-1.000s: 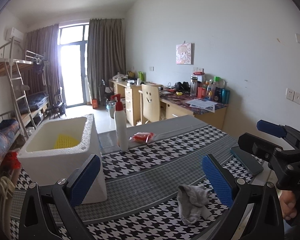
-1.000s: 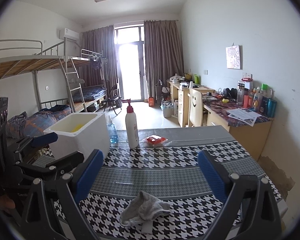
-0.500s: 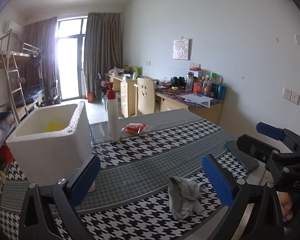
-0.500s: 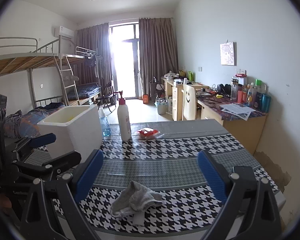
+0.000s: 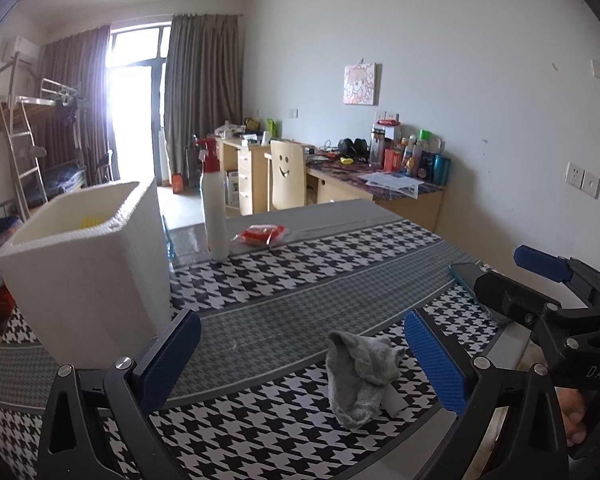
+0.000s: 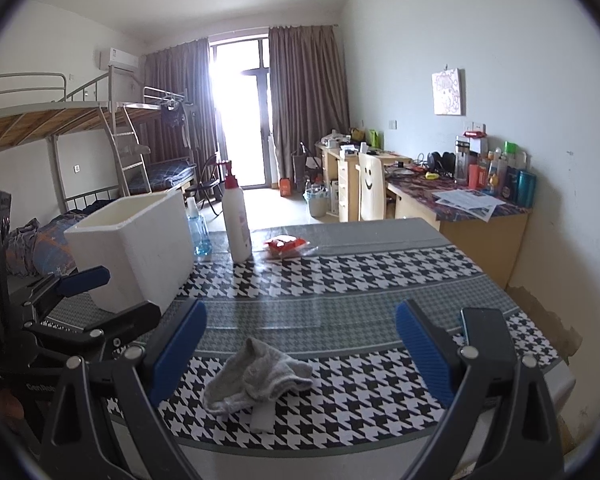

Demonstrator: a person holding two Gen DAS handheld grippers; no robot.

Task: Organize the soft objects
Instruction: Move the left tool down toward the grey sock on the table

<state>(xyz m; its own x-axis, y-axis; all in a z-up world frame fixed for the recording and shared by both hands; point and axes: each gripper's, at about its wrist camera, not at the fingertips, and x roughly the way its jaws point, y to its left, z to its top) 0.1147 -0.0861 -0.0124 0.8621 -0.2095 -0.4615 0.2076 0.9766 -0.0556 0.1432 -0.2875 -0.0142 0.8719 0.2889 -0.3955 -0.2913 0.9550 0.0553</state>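
A crumpled grey sock lies on the houndstooth tablecloth near the front edge; it also shows in the right wrist view. My left gripper is open and empty, with the sock just inside its right finger. My right gripper is open and empty, with the sock low between its fingers, nearer the left one. A white foam box stands at the left, something yellow inside; it also shows in the right wrist view.
A white pump bottle and a red packet sit at the table's far side. A blue-cased phone lies at the right edge. A small blue bottle stands behind the box. Desks, a chair and bunk beds are beyond.
Both grippers have come lower and closer to the table. The sock now looms larger between the fingers. Both stay open.
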